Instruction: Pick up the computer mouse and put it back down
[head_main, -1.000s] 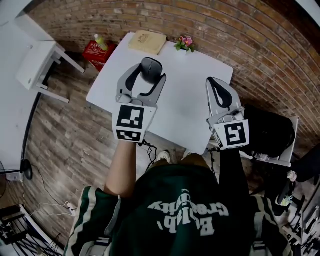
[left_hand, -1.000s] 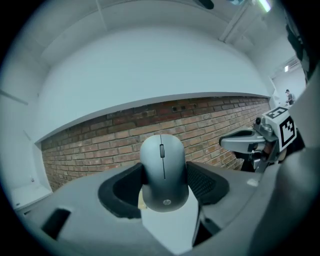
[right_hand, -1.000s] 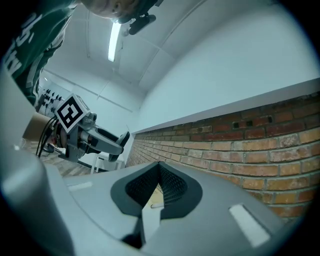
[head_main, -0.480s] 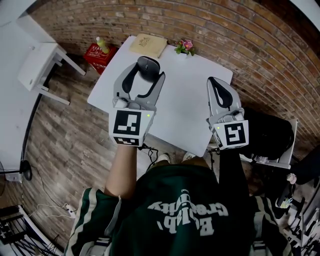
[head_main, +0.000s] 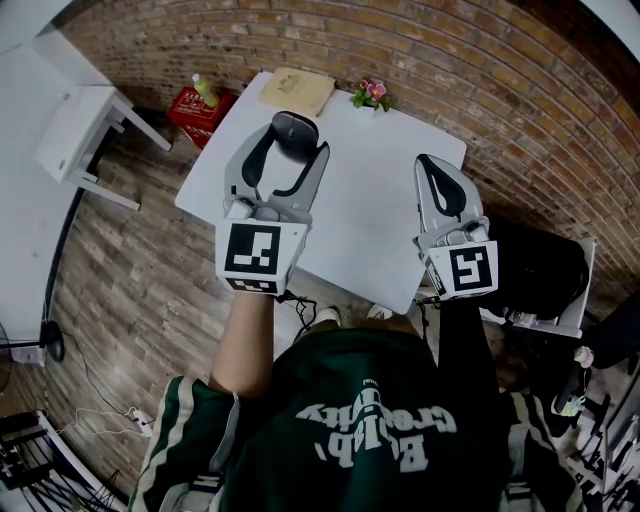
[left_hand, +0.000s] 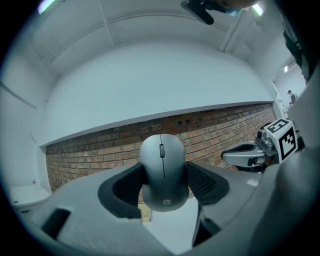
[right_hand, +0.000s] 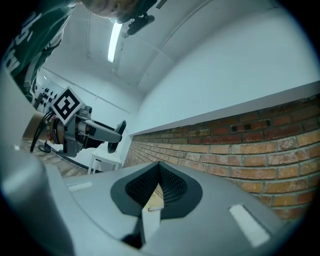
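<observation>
You have the pick-up half of the job done, as far as these views show. Your left gripper (head_main: 295, 142) has the computer mouse (left_hand: 163, 172) clamped by its two sides, with the jaws standing wide because the body of the mouse fills the gap between the pads. The mouse sits nose-up and fairly square in the grip, its scroll wheel facing the camera. In the left gripper view the brick wall shows behind the mouse and a strip of the white table (head_main: 380, 230) shows beneath it, so I judge it is lifted clear of the surface, not resting on it. From the head view it hangs over the far left part of the table, near the book (head_main: 296, 88) and well apart from the flowers (head_main: 370, 90). Your right gripper (head_main: 428, 172) has its jaws closed together with nothing between them, and it hovers over the right side of the table, taking no part. What is left is the second half: lower the mouse onto bare tabletop, let it settle flat, then open the left jaws and draw back.
</observation>
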